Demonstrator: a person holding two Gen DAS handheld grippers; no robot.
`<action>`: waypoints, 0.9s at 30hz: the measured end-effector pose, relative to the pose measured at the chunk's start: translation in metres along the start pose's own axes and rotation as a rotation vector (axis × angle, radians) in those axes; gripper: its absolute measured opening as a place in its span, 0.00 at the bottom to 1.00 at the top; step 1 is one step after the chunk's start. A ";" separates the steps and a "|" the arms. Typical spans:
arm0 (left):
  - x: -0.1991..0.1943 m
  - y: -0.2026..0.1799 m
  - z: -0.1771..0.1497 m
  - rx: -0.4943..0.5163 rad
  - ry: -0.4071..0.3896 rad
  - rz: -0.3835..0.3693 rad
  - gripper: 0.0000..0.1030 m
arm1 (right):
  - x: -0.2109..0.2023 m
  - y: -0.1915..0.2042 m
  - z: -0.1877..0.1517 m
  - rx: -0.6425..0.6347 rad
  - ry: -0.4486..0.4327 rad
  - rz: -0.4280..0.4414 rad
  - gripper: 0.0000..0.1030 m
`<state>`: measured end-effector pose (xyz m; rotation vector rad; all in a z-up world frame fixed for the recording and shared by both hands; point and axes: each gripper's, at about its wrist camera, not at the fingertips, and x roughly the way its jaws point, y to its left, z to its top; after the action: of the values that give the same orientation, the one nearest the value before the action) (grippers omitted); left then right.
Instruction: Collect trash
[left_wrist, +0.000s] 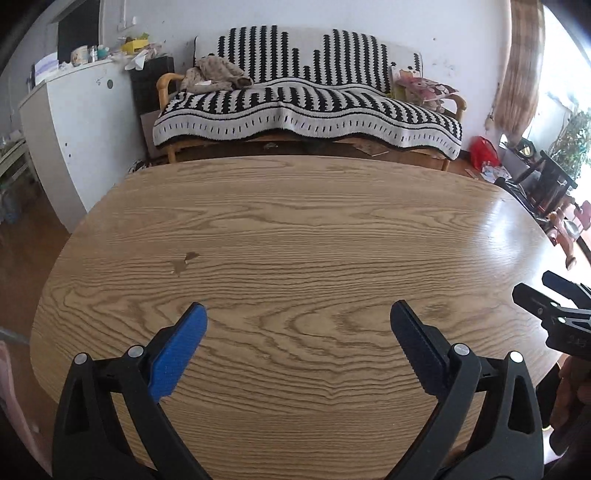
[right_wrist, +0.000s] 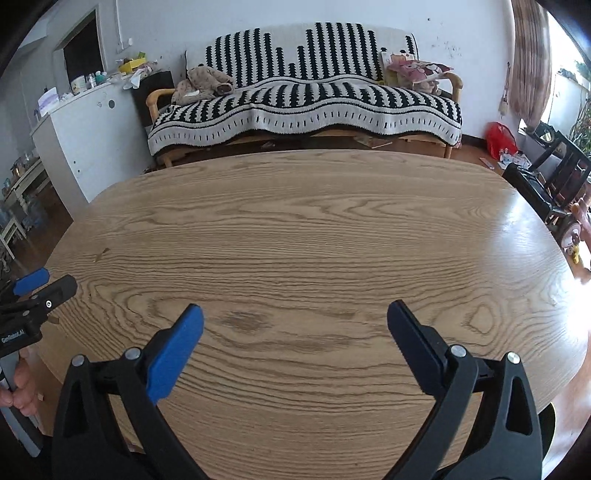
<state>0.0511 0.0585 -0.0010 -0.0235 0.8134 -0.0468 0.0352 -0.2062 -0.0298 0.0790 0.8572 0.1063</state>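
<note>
Fingers (left_wrist: 195, 328) splayed; only left view shows table (left_wrist: 295, 221) stain (left_wrist: 184, 260), perhaps damp.

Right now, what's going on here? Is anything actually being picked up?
Not at this moment. A person holds a gripper in each hand over a wooden table. The left gripper and the right gripper are both open with nothing between their fingers. The tabletop in view carries no trash, only a small stain. Behind it stands a sofa under a striped blanket.
</note>
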 end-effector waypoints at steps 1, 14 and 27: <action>0.001 0.001 -0.001 0.003 0.000 0.004 0.94 | 0.003 0.001 0.001 0.000 0.005 -0.002 0.93; 0.002 -0.002 0.002 -0.006 0.007 0.022 0.94 | 0.000 -0.005 -0.006 -0.009 0.004 -0.012 0.93; 0.003 0.000 0.002 -0.014 0.013 0.035 0.94 | -0.003 -0.009 -0.008 -0.007 0.000 -0.014 0.93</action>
<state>0.0546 0.0585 -0.0024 -0.0218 0.8270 -0.0086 0.0280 -0.2156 -0.0335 0.0668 0.8569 0.0961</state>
